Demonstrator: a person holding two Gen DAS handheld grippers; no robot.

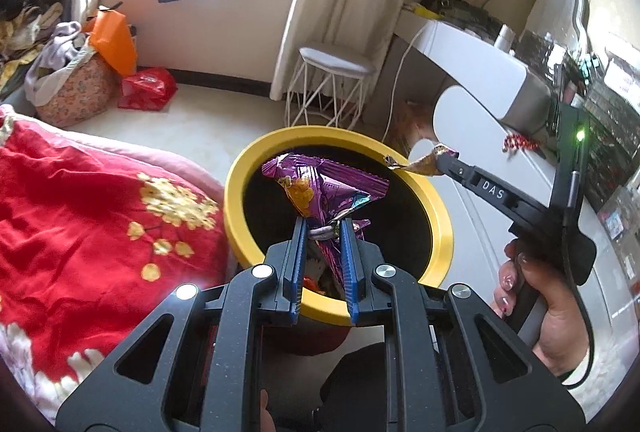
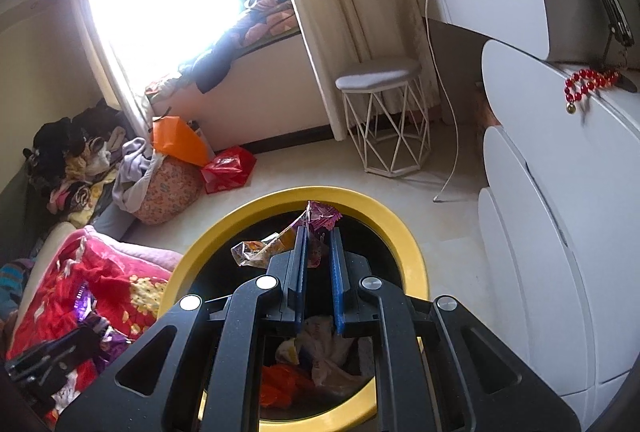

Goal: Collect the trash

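Left wrist view, nearest: the left gripper (image 1: 324, 228) has its blue-lined fingers (image 1: 298, 256) drawn nearly together, clamped on the twisted neck of a purple snack wrapper (image 1: 324, 188).
Purple wrapper, place: it fans out above the fingers, over the dark mouth of the yellow-rimmed bin (image 1: 240, 208).
Purple wrapper, handling: judged very light, crinkly foil, slick and springy; a gathered neck or corner is the best hold, since a flat face would likely slide.
Right gripper, from the left view: the right gripper (image 1: 438, 162), in a hand (image 1: 548, 308), is closed on a small gold-brown wrapper (image 1: 416, 162) at the bin's far rim.
Right wrist view, nearest: the fingers (image 2: 302, 260) stand close, pinching a crumpled gold and purple wrapper (image 2: 288, 236) over the bin (image 2: 224, 232).
Bin contents: paper and orange scraps (image 2: 304, 364) lie at the bottom.
Small wrapper, handling: feather-light and limp; it may cling to the pads on release.
Beside the bin: a red flowered blanket (image 1: 100, 224) on the bed.
Farther: a white wire stool (image 1: 332, 84) stands near the curtain.
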